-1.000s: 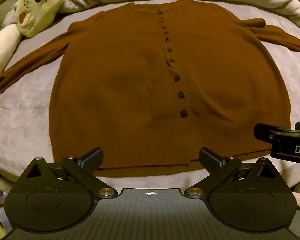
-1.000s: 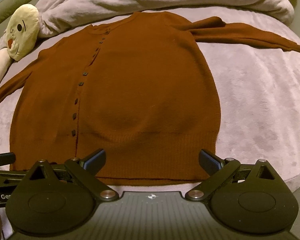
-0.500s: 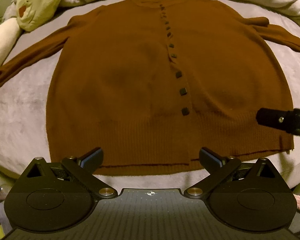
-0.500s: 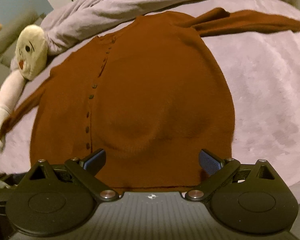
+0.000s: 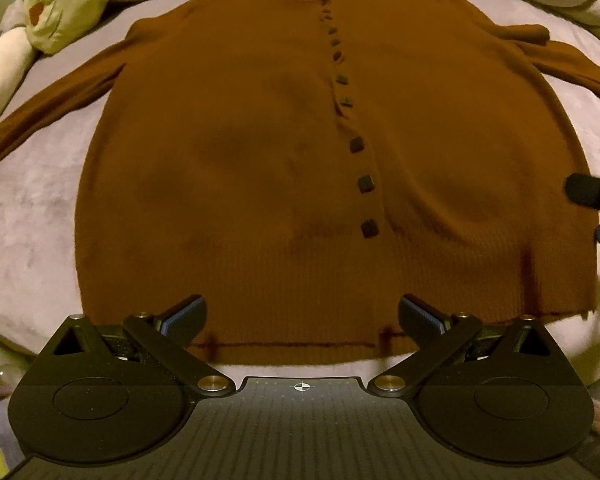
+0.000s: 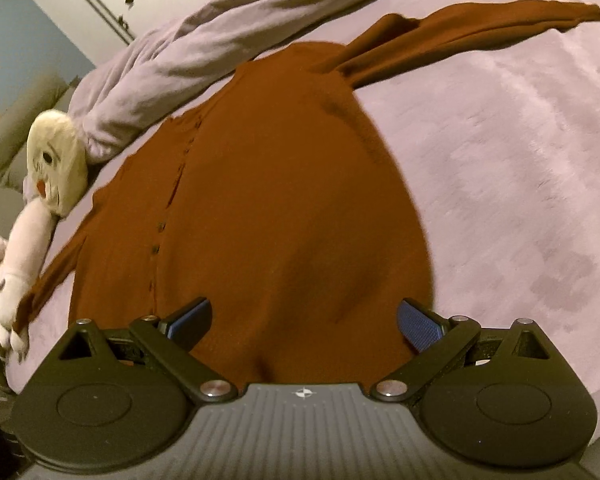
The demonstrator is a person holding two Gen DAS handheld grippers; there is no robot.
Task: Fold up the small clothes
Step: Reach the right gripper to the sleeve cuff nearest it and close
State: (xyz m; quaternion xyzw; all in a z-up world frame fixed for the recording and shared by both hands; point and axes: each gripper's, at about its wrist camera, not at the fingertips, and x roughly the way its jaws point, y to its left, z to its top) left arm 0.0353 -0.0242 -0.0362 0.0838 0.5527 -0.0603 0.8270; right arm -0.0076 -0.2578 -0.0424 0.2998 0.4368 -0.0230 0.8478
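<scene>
A brown cardigan (image 5: 260, 168) lies flat and buttoned on a pale purple bed cover (image 5: 28, 216), sleeves out at 10 and 2 o'clock. The left gripper (image 5: 302, 314), fingers spread wide and empty, hovers at the hem at 6 o'clock. The right gripper (image 6: 304, 320), also spread wide and empty, hangs over the cardigan's lower right part. A plush toy (image 5: 60, 4) lies at 11 o'clock beside the left sleeve.

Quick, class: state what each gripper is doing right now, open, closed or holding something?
Left gripper: open, holding nothing, at the cardigan's hem.
Right gripper: open, holding nothing, over the cardigan's lower edge.
</scene>
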